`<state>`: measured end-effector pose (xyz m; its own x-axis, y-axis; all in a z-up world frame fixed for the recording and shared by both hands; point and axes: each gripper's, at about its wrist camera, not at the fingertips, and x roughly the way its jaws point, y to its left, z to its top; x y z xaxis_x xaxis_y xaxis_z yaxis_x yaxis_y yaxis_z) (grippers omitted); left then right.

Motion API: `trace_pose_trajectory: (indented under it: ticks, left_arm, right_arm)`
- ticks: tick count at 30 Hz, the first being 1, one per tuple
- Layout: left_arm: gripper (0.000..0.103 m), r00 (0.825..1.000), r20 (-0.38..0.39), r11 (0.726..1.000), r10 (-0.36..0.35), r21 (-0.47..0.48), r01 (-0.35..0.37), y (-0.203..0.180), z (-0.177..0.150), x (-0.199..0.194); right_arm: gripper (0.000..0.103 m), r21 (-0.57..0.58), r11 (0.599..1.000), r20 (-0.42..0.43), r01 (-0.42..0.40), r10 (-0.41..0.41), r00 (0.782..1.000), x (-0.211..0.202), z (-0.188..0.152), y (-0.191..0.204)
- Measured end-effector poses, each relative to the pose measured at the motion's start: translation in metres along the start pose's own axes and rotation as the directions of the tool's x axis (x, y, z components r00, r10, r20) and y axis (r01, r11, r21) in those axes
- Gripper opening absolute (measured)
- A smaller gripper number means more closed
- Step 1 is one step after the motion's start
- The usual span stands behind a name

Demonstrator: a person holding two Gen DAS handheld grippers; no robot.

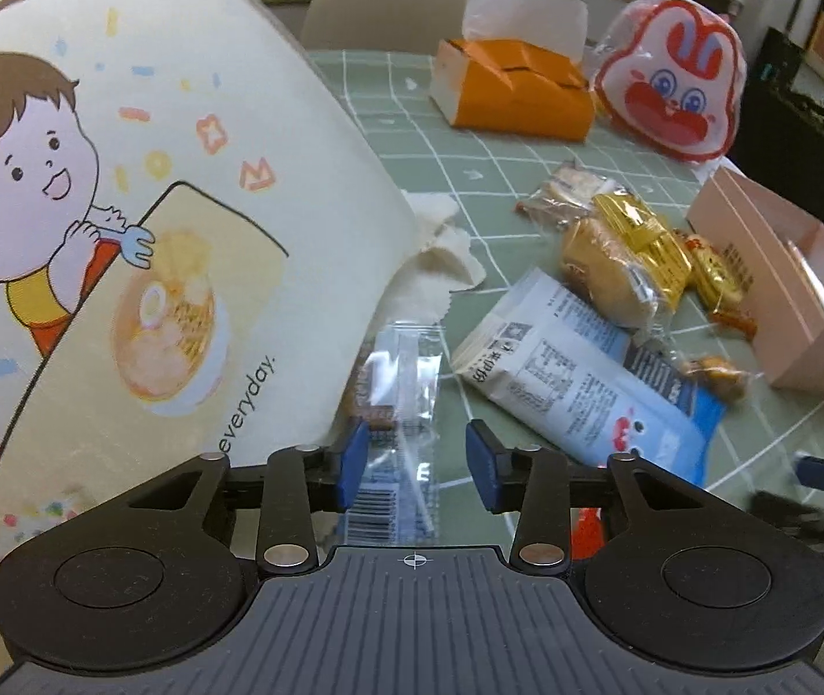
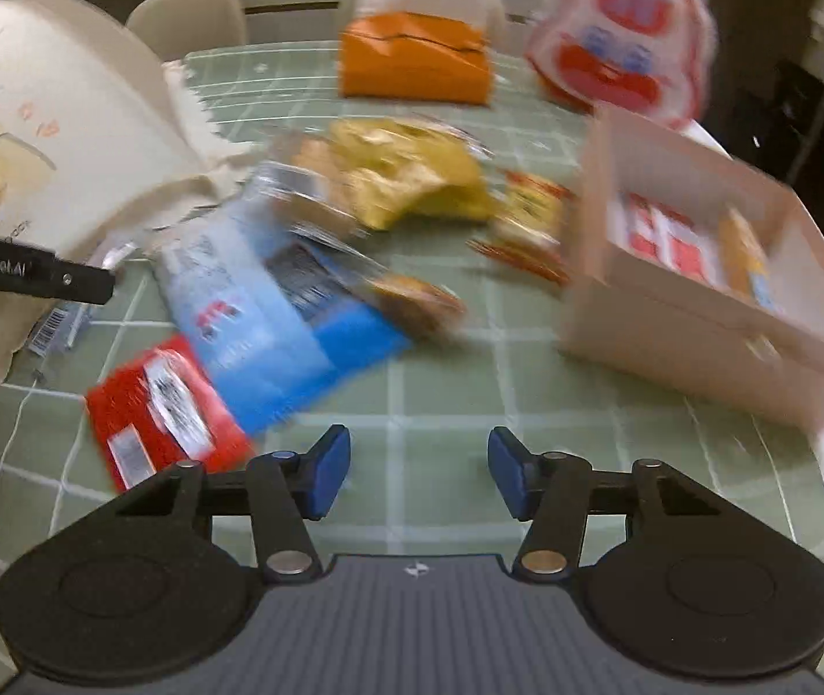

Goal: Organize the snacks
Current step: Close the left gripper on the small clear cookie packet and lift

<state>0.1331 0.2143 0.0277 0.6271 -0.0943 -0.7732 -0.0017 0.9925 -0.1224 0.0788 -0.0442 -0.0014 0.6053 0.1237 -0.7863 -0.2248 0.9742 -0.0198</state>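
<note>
Straddling a clear-wrapped snack [image 1: 406, 399] beside the canvas bag [image 1: 180, 202], the left claw [image 1: 416, 457] stands apart unclamped, while the right claw [image 2: 418, 472] gapes empty above the table [image 2: 447, 382], presumably ready to carry snacks toward the pink box [image 2: 702, 313].

Soft, even indoor light on both my cameras; no hard shadows on the worktop [image 1: 470, 133]. Left wrist view mostly sharp, only its right edge smeared. Right wrist view heavily motion-blurred: blue snack pack [image 2: 273, 313] and pink box [image 2: 673, 341] streaked, print unreadable. Fisheye bends the worktop grid at the edges. Far background dim, dark corners.
</note>
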Motion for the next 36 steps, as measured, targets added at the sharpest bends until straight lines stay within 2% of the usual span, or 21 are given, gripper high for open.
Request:
trace_pose_trajectory:
  ticks: [2, 4, 5, 7, 8, 10, 13, 16, 18, 20, 22, 24, 28, 30, 31, 36]
  left_arm:
    - [0.043, 1.0, 0.015, 1.0, 0.011, 0.015, -0.011, -0.002, -0.001, 0.002]
    - [0.043, 1.0, 0.014, 1.0, 0.01, 0.016, -0.01, -0.003, 0.004, 0.005]
    - [0.043, 1.0, 0.012, 1.0, 0.005, 0.015, -0.005, -0.002, 0.008, 0.007]
    - [0.039, 1.0, 0.001, 1.0, -0.013, -0.001, 0.013, 0.001, 0.013, 0.011]
    - [0.032, 1.0, -0.003, 1.0, -0.025, -0.013, 0.025, 0.003, 0.014, 0.011]
    - [0.031, 0.998, -0.017, 0.998, -0.061, -0.032, 0.061, 0.008, 0.015, 0.011]
    - [0.022, 0.994, -0.046, 0.995, -0.097, -0.016, 0.096, 0.008, 0.012, 0.007]
    - [0.021, 0.985, -0.084, 0.988, -0.151, 0.013, 0.152, 0.003, 0.003, 0.001]
    - [0.021, 0.978, -0.089, 0.982, -0.188, 0.012, 0.19, 0.0, -0.002, -0.004]
    - [0.021, 0.982, -0.03, 0.982, -0.188, 0.007, 0.189, -0.003, -0.005, -0.015]
    - [0.023, 0.987, 0.064, 0.989, -0.146, 0.0, 0.146, -0.007, 0.0, -0.024]
    - [0.023, 0.992, 0.102, 0.997, -0.073, -0.019, 0.075, -0.008, 0.01, -0.022]
    - [0.026, 0.997, 0.07, 0.998, 0.04, -0.048, -0.037, -0.011, 0.027, 0.006]
    - [0.028, 0.997, 0.036, 0.997, 0.073, -0.036, -0.072, -0.013, 0.03, 0.021]
    - [0.028, 0.996, 0.019, 0.996, 0.089, -0.022, -0.088, -0.016, 0.03, 0.027]
    - [0.031, 0.994, 0.027, 0.994, 0.104, 0.014, -0.105, -0.02, 0.031, 0.031]
  right_arm:
    - [0.056, 0.067, 0.996, 0.011, -0.066, 0.066, 0.998, -0.013, -0.005, -0.012]
    - [0.066, 0.103, 0.984, 0.029, -0.149, 0.146, 0.989, -0.023, -0.007, -0.013]
    - [0.07, 0.103, 0.979, 0.038, -0.176, 0.173, 0.984, -0.027, -0.007, -0.009]
    - [0.071, 0.066, 0.971, 0.054, -0.228, 0.224, 0.973, -0.033, -0.005, 0.009]
    - [0.072, 0.022, 0.969, 0.053, -0.245, 0.243, 0.969, -0.034, -0.002, 0.023]
    - [0.072, -0.077, 0.967, 0.057, -0.241, 0.246, 0.968, -0.033, 0.003, 0.05]
    - [0.072, -0.175, 0.965, 0.067, -0.197, 0.212, 0.975, -0.017, 0.01, 0.088]
    - [0.071, -0.152, 0.97, 0.028, -0.189, 0.195, 0.98, -0.001, 0.015, 0.094]
    - [0.063, -0.127, 0.977, 0.029, -0.174, 0.179, 0.983, -0.005, 0.013, 0.085]
    - [0.052, -0.098, 0.981, 0.01, -0.167, 0.169, 0.986, -0.011, 0.008, 0.07]
    - [0.05, -0.05, 0.987, 0.006, -0.155, 0.155, 0.988, -0.017, -0.001, 0.05]
    - [0.05, 0.003, 0.992, 0.006, -0.124, 0.124, 0.992, -0.022, -0.01, 0.028]
    - [0.053, 0.097, 0.994, 0.02, -0.051, 0.049, 0.999, -0.031, -0.025, -0.004]
    - [0.064, 0.148, 0.988, 0.027, -0.035, 0.031, 0.999, -0.032, -0.031, -0.014]
    - [0.066, 0.17, 0.985, 0.032, -0.02, 0.015, 0.999, -0.033, -0.034, -0.019]
    - [0.073, 0.19, 0.979, 0.065, 0.08, -0.093, 0.993, -0.031, -0.048, -0.025]
